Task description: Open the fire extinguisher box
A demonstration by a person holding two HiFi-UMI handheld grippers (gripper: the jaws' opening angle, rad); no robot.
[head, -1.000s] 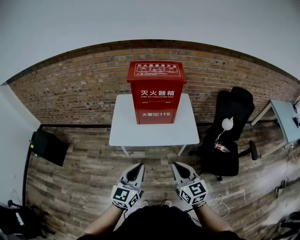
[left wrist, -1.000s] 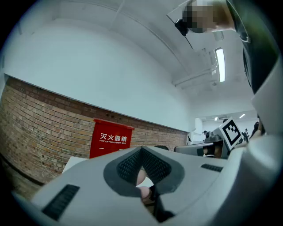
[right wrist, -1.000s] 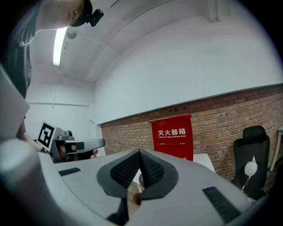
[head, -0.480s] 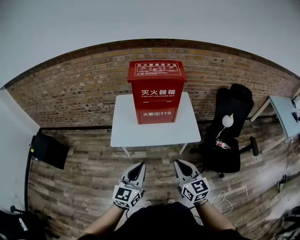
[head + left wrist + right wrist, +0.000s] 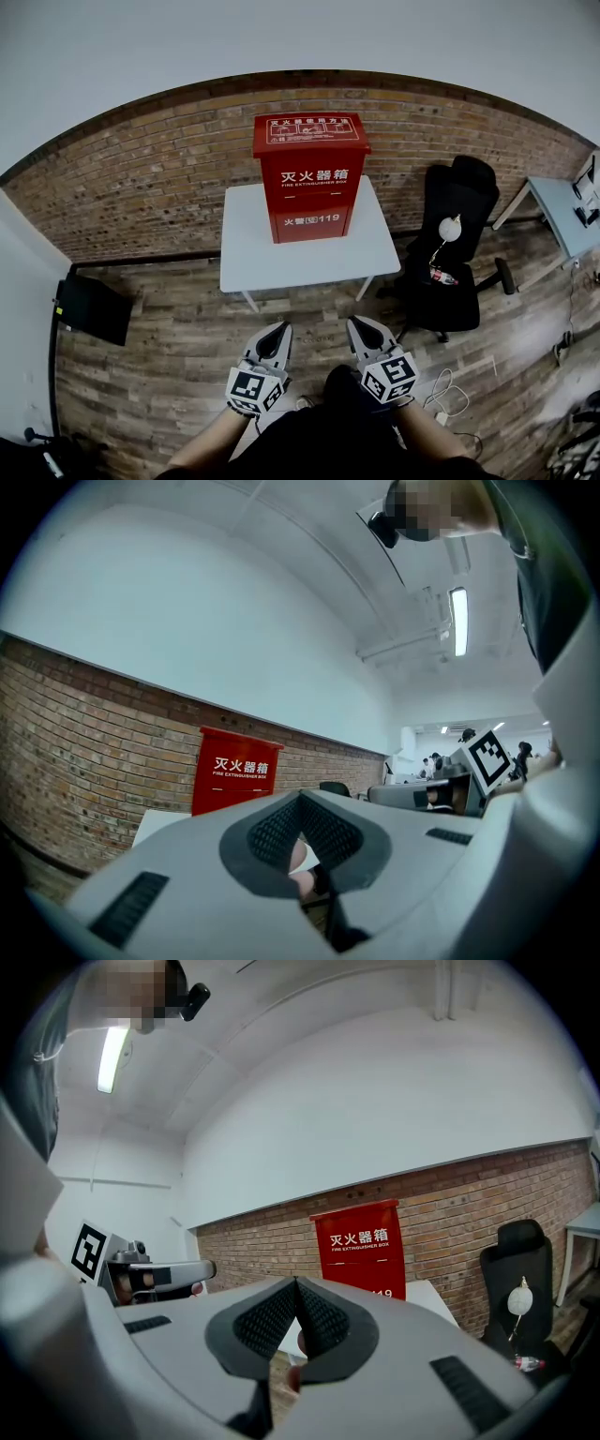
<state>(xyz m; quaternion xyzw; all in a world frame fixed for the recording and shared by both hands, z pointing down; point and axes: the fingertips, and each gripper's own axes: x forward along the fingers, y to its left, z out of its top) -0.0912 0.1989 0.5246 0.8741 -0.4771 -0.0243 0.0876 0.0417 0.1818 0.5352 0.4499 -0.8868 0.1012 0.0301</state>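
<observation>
A red fire extinguisher box (image 5: pixel 310 176) with white lettering stands upright on a white table (image 5: pixel 305 253) against the brick wall, its lid and door shut. It also shows far ahead in the left gripper view, the box (image 5: pixel 235 781), and in the right gripper view, the box (image 5: pixel 365 1247). My left gripper (image 5: pixel 279 330) and right gripper (image 5: pixel 356 324) hover side by side over the wooden floor, well short of the table. Both are shut with nothing between their tips.
A black office chair (image 5: pixel 450 248) holding a white lamp and a bottle stands right of the table. A dark case (image 5: pixel 91 307) lies on the floor at the left. A grey desk (image 5: pixel 562 216) sits at the far right. Cables trail on the floor at lower right.
The view has shifted forward slightly, so the box and table sit a little higher and nearer. Both grippers stay shut and keep their places at the bottom of the view.
</observation>
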